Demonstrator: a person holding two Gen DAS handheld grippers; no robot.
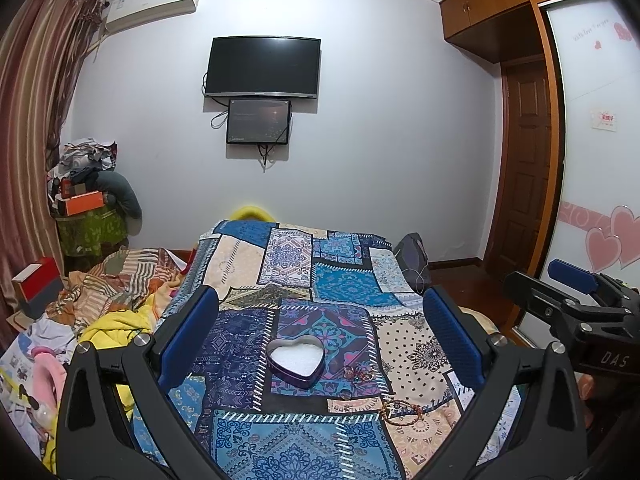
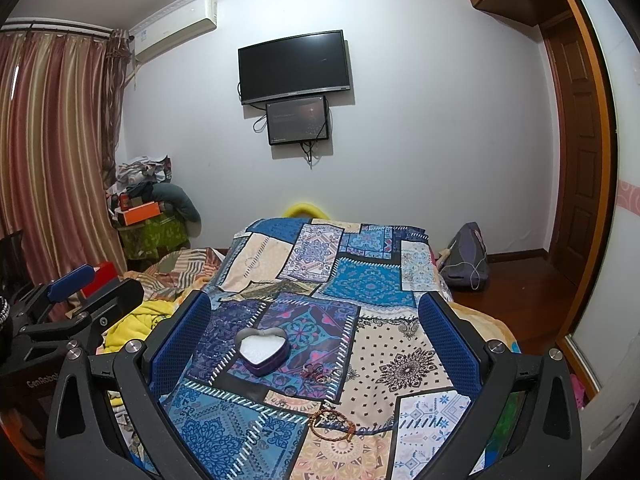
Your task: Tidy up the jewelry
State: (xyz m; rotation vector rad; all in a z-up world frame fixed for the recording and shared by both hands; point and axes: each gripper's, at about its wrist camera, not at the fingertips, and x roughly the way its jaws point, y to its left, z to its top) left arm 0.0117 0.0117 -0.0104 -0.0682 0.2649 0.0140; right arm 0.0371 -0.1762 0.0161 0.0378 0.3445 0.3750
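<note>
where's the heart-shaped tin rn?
The heart-shaped tin sits open on the patchwork bedspread, centred between the fingers in both wrist views, with small rings just right of it and the beaded bracelet nearer the camera.

Home bedroom, patchwork-covered bed (image 1: 344, 280), wall TV (image 1: 262, 67), AC unit (image 1: 154, 2), curtains (image 1: 36, 100), prob. wardrobe (image 1: 596, 132)
</note>
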